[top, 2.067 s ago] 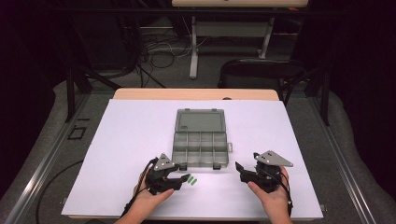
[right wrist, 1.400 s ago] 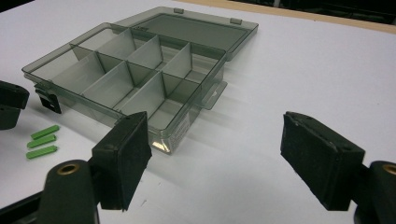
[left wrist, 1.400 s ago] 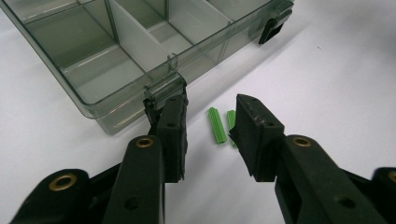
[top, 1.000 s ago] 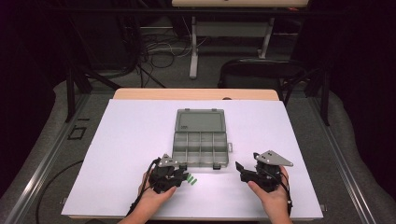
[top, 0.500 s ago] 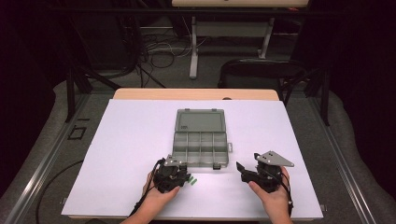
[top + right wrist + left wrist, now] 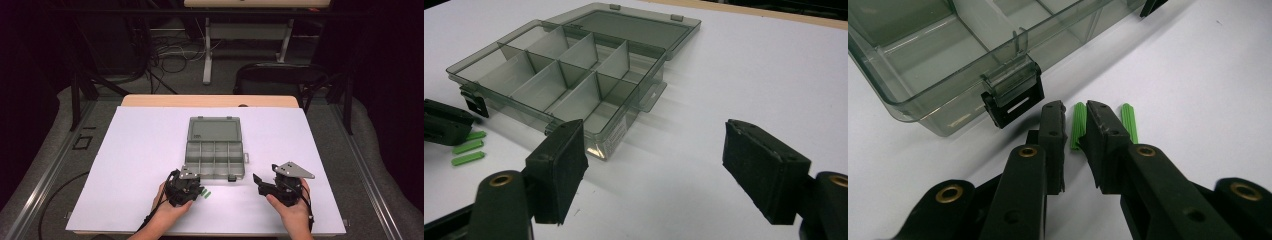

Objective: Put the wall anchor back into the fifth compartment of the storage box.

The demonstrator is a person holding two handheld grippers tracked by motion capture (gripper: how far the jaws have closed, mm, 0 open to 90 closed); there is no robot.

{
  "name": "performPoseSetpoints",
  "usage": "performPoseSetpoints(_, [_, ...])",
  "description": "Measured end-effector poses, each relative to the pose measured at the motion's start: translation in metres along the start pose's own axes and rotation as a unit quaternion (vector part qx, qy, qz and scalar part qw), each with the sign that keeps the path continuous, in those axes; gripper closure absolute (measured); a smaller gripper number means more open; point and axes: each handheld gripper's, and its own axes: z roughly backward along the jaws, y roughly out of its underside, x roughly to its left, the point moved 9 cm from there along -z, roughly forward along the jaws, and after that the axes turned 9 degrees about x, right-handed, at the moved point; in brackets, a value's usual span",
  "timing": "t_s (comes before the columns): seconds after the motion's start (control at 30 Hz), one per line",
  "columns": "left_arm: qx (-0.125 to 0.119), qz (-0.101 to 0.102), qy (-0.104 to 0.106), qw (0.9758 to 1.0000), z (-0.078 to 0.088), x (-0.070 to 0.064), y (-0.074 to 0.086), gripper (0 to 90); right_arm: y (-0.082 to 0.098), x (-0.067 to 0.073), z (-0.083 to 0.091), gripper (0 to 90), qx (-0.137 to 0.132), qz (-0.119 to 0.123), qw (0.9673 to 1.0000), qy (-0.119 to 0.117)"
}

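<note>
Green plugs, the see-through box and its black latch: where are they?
Green plug (image 6: 1076, 125), left gripper view, its ribbed body.
See-through box (image 6: 589, 75), right gripper view, a divider.
Black latch (image 6: 1013, 102), left gripper view, its front.

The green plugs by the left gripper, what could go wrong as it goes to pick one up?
The left gripper has just been closing around one green plug, with a second plug close beside the outer jaw; that jaw may knock it away. The plug lies flat on the white table cover, so the pads may pinch only its top and let it slip. The organiser box latch sits near.
</note>
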Motion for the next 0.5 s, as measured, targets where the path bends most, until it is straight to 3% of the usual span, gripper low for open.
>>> performPoseSetpoints(0.2, [0.003,-0.001,-0.004,1.0000,-0.0002,0.0017,-0.0001,82.9,0.0001,0.0002,-0.0001,25.0,0.000,0.000,1.0000,0.000])
performPoseSetpoints(0.37, [0.005,0.003,0.004,1.0000,0.0003,0.0022,-0.0001,84.1,-0.0013,-0.0003,-0.0017,25.2,-0.011,-0.002,0.9999,-0.001])
performPoseSetpoints(0.5, [0.007,0.004,0.013,0.9999,0.0014,0.0017,0.0004,84.6,0.0004,-0.0013,-0.0002,25.4,0.001,-0.002,1.0000,-0.001])
